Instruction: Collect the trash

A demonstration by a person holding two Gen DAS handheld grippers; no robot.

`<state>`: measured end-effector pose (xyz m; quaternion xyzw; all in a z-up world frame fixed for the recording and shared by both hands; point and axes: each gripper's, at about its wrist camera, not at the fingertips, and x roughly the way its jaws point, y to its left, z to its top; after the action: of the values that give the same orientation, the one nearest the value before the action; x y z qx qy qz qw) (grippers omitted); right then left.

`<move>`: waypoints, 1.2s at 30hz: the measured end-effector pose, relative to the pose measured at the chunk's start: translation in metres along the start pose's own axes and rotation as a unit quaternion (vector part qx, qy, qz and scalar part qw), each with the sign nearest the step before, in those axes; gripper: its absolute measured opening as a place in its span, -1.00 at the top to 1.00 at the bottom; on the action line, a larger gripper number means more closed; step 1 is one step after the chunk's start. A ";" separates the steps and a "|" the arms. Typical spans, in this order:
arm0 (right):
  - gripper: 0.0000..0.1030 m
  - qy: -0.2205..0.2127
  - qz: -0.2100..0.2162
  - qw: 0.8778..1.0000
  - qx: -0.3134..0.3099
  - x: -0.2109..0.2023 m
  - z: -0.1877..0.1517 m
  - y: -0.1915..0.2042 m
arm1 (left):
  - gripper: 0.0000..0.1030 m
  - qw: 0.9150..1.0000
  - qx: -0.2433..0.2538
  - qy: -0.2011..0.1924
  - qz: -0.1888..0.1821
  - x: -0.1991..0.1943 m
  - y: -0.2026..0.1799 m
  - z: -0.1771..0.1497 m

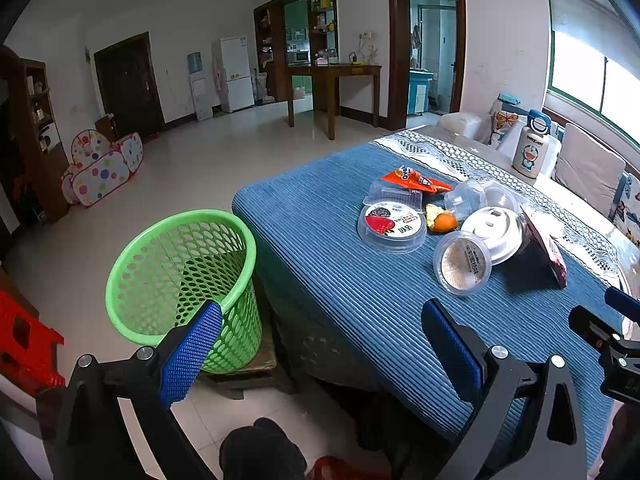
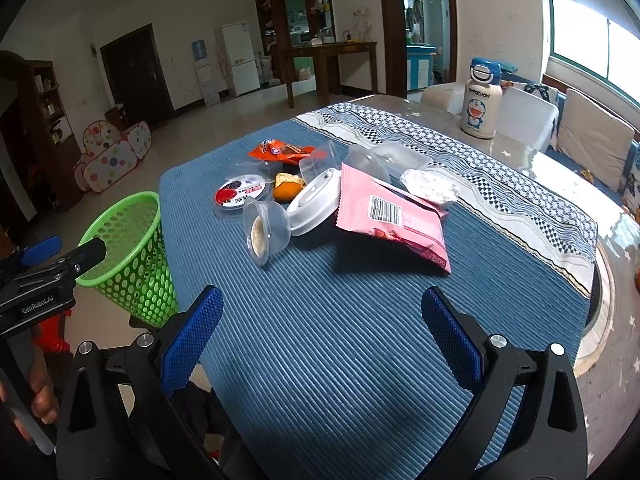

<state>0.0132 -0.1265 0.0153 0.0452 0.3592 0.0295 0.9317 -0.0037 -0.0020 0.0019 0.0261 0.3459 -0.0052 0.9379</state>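
Both the left gripper (image 1: 320,344) and right gripper (image 2: 322,332) gape empty; the slick pink wrapper (image 2: 390,216) may slip short of the green basket (image 1: 180,276).

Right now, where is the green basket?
In both views the green basket stands on the floor, left of the blue-covered table, beside its near corner.

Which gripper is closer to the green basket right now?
Left. The left gripper hovers just beside the green basket, at the table edge; the right gripper is over the blue cloth, farther off.
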 end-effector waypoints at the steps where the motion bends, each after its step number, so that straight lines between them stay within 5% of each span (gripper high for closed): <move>1: -0.91 0.000 0.001 1.000 0.000 0.000 0.000 0.000 | -0.88 1.000 -0.001 0.001 -0.001 0.000 0.000 0.000; 36: -0.91 0.011 -0.003 1.000 0.000 0.012 0.010 -0.005 | -0.88 1.000 -0.006 0.015 -0.001 0.018 0.002 0.008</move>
<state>0.0294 -0.1307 0.0142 0.0438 0.3692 0.0270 0.9279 0.0155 -0.0005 -0.0032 0.0204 0.3598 -0.0042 0.9328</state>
